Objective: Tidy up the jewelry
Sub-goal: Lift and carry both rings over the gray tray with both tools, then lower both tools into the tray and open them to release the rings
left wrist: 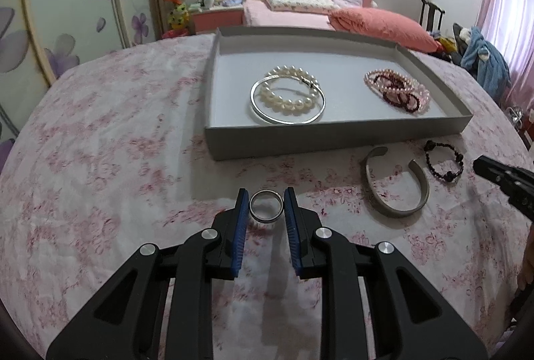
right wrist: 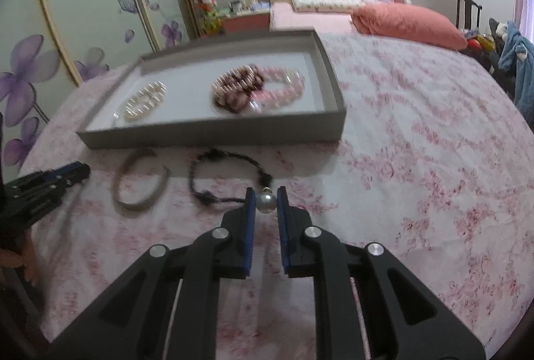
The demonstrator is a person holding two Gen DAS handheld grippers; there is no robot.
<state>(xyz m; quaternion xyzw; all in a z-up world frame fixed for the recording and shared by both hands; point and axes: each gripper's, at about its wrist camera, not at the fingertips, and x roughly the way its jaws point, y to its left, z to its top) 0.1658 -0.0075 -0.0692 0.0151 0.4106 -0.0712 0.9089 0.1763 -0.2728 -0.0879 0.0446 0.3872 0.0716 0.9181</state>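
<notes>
My left tongs (left wrist: 266,209) are clamped across a steel ring (left wrist: 266,205) just above the bed (left wrist: 100,143), near the grey tray (left wrist: 333,136); my right tongs (right wrist: 266,200) pinch a grey pearl (right wrist: 266,201). Both look light, hard and slick, so I judge they could squirt out unless gripped across their widest part.

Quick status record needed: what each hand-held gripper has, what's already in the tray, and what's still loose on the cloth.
left hand-held gripper: shut on a ring
right hand-held gripper: shut on a pearl bead
tray: pearl bracelet, thin bangle, pink and dark bead strands
loose on cloth: open cuff, dark cord bracelet
cord bracelet vs bead: cannot tell if joined
</notes>
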